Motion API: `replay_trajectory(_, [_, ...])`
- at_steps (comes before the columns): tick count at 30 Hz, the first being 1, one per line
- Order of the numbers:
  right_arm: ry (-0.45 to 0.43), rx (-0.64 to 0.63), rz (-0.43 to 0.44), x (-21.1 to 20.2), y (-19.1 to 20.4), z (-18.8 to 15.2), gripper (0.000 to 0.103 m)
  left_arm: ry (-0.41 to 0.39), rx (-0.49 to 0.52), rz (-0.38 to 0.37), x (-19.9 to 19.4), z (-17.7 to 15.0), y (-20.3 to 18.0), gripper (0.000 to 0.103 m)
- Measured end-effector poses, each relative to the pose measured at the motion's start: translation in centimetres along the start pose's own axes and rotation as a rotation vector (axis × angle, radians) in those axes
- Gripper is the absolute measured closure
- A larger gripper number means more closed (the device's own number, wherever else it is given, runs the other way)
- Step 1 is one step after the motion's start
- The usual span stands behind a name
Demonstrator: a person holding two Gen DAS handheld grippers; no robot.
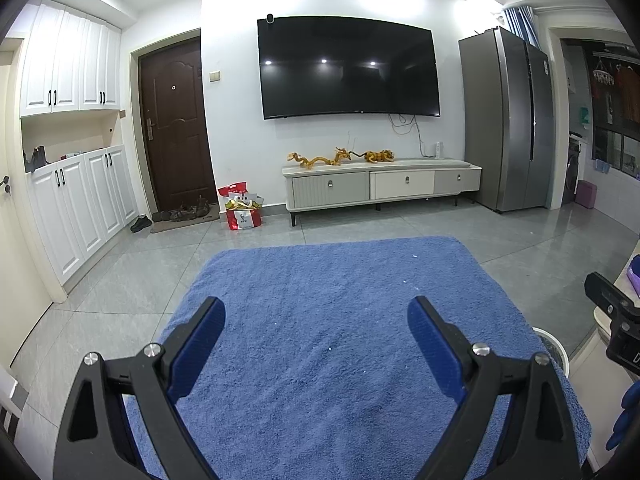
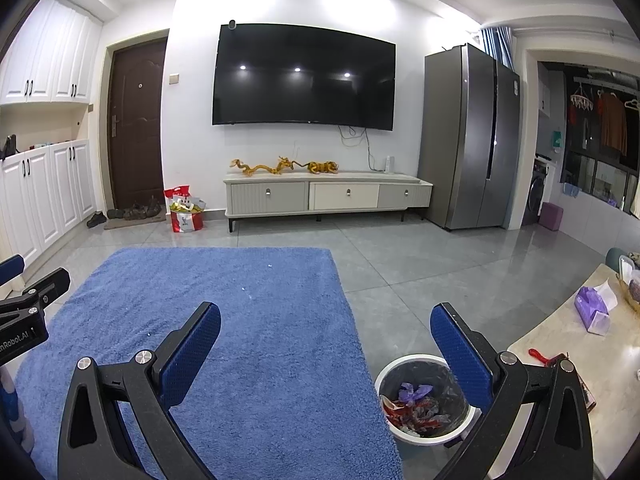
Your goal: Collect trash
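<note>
1. The left gripper [image 1: 316, 316] is spread wide and holds nothing; it is above the blue rug [image 1: 340, 280]. The right gripper [image 2: 326, 322] is also wide open and empty, partly above the rug and partly above the grey floor.
2. The trash bin [image 2: 404, 364] stands on the floor, just beside the right edge of the rug and close to the marble table [image 2: 608, 332]. It already contains crumpled wrappers [image 2: 416, 400], purple and red.
3. Only very small white specks [image 2: 242, 289] lie on the rug. I think the wide pads cannot pinch such crumbs well, and they may press them deeper into the pile.
4. The red item [image 2: 546, 356] on the table could be trash, but I cannot tell what it is. Taking the wrong thing, for example the purple tissue pack [image 2: 592, 308], is a real risk.
5. The right gripper is low and near the bin rim. A careless swing to the table can knock the bin and spill its contents.
6. The two grippers are close together, so they may collide when both reach to the same side.
</note>
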State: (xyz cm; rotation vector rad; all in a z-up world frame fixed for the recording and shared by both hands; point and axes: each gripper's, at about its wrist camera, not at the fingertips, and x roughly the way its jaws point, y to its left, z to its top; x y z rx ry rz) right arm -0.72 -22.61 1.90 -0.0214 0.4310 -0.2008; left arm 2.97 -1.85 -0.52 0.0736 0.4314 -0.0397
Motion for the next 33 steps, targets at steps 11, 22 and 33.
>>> replay_trajectory(11, [0.005,0.001,0.001,0.10,-0.15,-0.41,0.000,0.005,-0.001,0.002,0.01,-0.21,0.27,0.010])
replay_trajectory(22, [0.008,0.002,-0.002,0.09,-0.15,-0.53,0.000,0.005,-0.003,0.006,0.02,-0.33,0.50,0.010])
replay_trajectory(33, [0.009,0.001,-0.002,0.09,-0.12,-0.50,0.000,0.004,-0.005,0.018,0.08,-0.52,0.95,0.010])
